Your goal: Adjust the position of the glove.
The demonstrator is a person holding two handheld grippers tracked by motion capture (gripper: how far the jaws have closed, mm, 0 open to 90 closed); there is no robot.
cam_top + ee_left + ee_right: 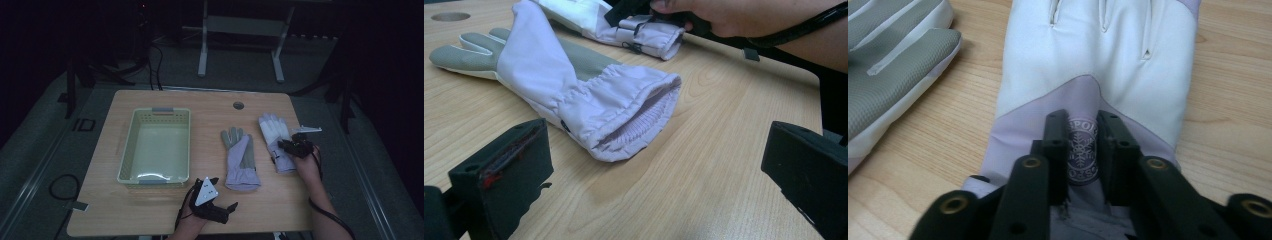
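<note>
Two gloves lie on the desk (150, 220) right of a basket (156, 145): left glove (241, 159) beside the wide-open left tongs (220, 195), right glove (1098, 65) pinched by the right tongs (1083, 145) at a round snowflake badge (1082, 150) with unreadable lettering.

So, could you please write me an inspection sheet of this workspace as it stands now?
Surface: wooden table, with a round hole near its far edge.
Job's things: right glove lies flat, pale side up; left glove lies beside it, apart, its cuff towards the person.
Clutter: pale green basket on the left, nothing seen inside.
Grippers: right gripper is down on the right glove's cuff, jaws pinching a fold at the round badge; left gripper rests near the table's front edge, jaws wide, holding nothing.
Cables: a black one trails from each gripper; another lies on the floor at the left.
Surroundings: dark room, a white frame beyond the table.
</note>
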